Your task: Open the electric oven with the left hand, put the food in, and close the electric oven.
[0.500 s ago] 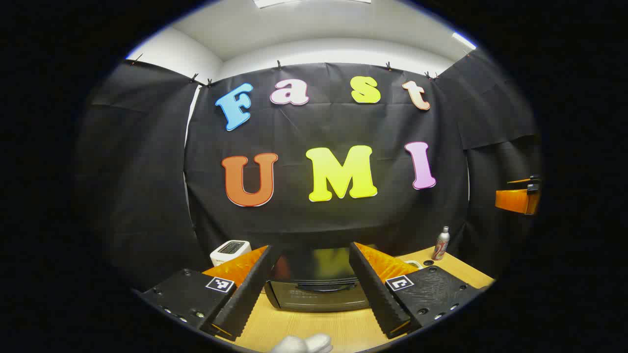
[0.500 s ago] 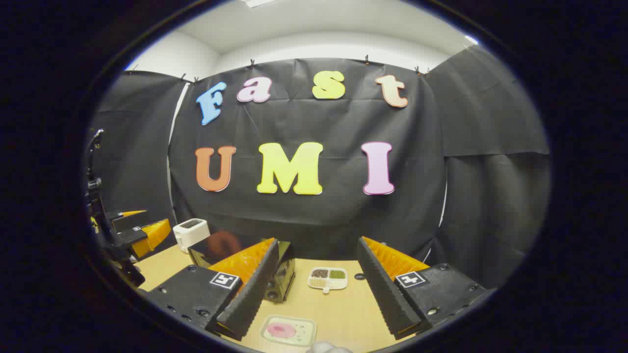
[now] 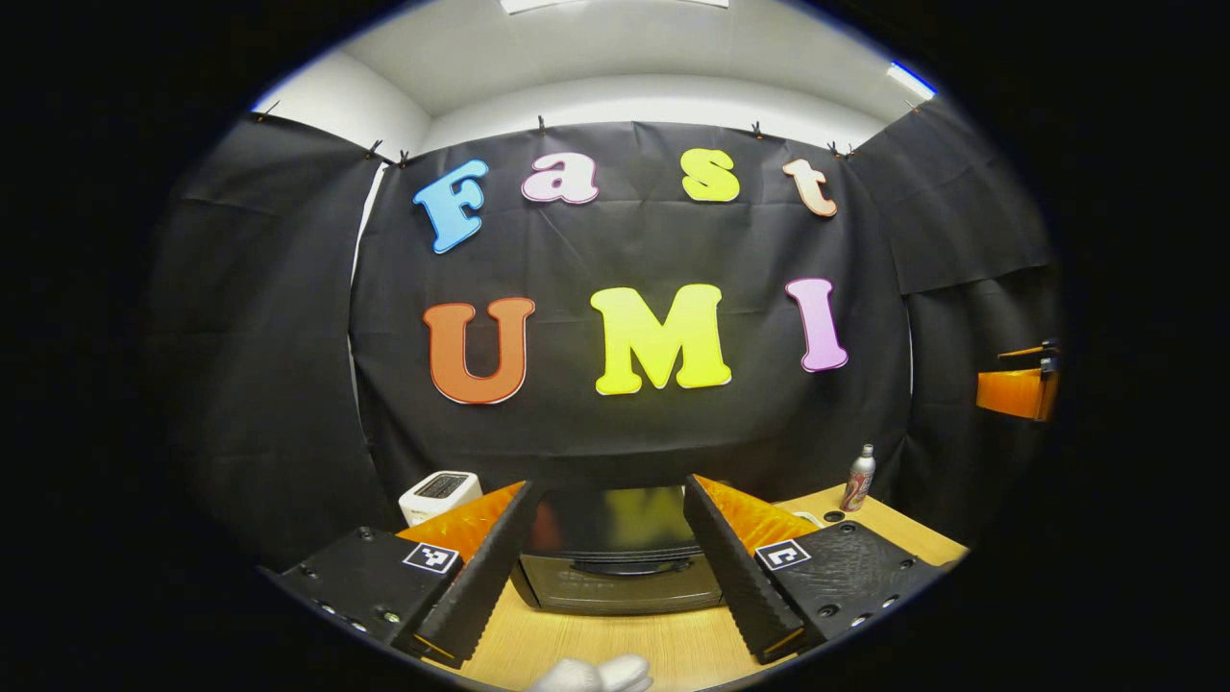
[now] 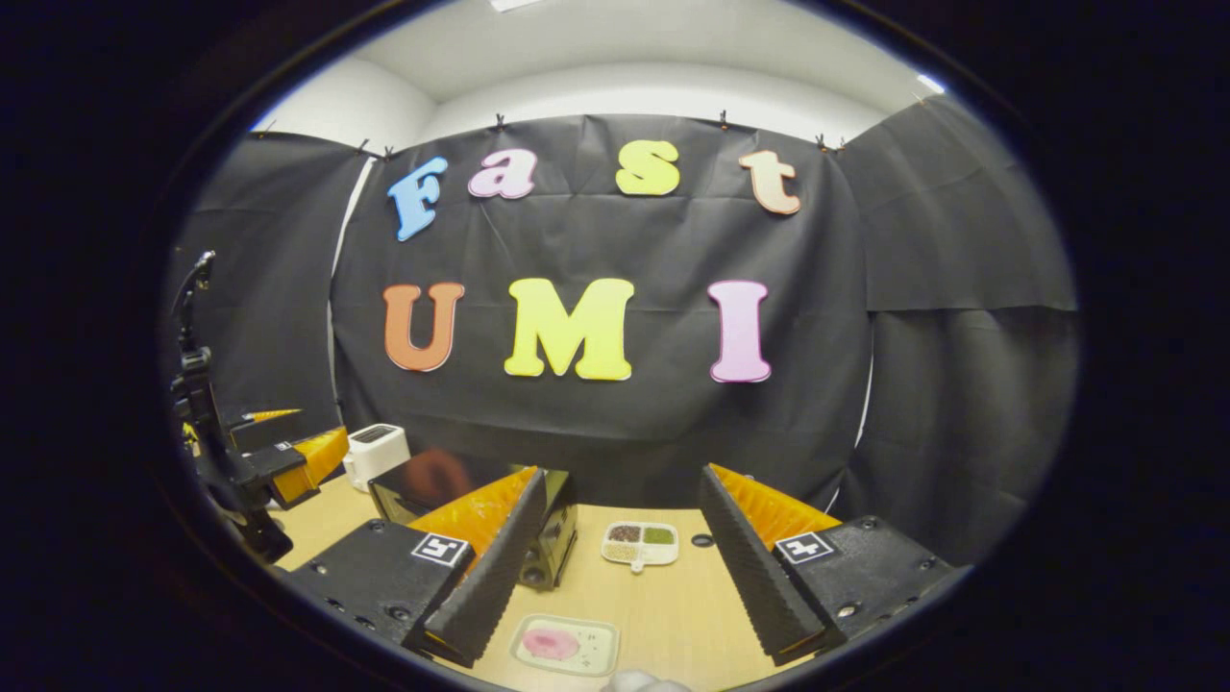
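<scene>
You get even, bright light from ceiling panels (image 3: 538, 5), sharp focus at centre, strong fisheye bending toward the edges, and coloured reflections glaring off the oven's (image 3: 615, 553) glossy top.

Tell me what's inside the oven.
The oven door is shut; its dark glass gives only reflections, so the inside is hidden. The pink food sits on its tray on the table.

On the table (image 4: 663, 615), toaster (image 4: 376, 452) left of oven (image 3: 615, 553), food tray (image 4: 564, 645) before it.
</scene>
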`<state>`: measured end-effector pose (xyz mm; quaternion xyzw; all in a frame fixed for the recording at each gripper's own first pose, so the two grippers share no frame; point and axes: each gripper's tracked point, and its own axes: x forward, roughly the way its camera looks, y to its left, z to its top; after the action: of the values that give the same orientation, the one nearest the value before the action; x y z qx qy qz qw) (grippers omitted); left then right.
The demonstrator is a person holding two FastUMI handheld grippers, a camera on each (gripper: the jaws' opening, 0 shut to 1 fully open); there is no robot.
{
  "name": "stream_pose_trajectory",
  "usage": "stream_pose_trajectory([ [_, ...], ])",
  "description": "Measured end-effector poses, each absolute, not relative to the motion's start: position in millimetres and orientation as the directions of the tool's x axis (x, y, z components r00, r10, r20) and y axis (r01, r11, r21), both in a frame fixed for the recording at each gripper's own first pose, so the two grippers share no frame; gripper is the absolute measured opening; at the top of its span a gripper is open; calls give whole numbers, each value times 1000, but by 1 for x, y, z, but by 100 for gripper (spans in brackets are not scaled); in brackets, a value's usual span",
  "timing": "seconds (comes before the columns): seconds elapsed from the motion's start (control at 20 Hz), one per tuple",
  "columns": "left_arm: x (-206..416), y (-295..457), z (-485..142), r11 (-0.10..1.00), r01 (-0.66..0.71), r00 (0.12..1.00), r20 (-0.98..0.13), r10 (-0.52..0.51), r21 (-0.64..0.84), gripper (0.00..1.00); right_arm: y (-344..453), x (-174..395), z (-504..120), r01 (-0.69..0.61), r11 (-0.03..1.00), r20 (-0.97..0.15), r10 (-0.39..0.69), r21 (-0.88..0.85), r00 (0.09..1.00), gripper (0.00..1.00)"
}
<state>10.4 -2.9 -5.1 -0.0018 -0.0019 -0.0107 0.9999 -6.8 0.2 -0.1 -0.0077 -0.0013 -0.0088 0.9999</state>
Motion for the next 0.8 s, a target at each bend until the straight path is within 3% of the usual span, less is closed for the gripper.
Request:
stream_pose_trajectory([
  [0.2, 20, -7, -16, 999, 32, 999, -2, -32, 11, 96, -3, -10, -3, 30, 999, -6, -30, -13, 1000, 96],
  [0.25, 25, -9, -22, 999, 36, 999, -4, -36, 14, 100, -5, -10, -5, 36, 999, -12, -36, -12, 999, 96],
  [0.35, 35, -12, -34, 999, 41, 999, -19, -40, 20, 96, -8, -12, -6, 44, 999, -20, -45, -14, 999, 100],
  [0.45, 49, -18, -52, 998, 52, 998, -33, -51, 21, 96, -12, -14, -8, 54, 998, -34, -55, -17, 998, 96],
  [0.8, 102, -21, -131, 999, 52, 984, -170, -52, -7, 97, -31, -30, -7, 118, 992, -70, -121, -43, 990, 96],
])
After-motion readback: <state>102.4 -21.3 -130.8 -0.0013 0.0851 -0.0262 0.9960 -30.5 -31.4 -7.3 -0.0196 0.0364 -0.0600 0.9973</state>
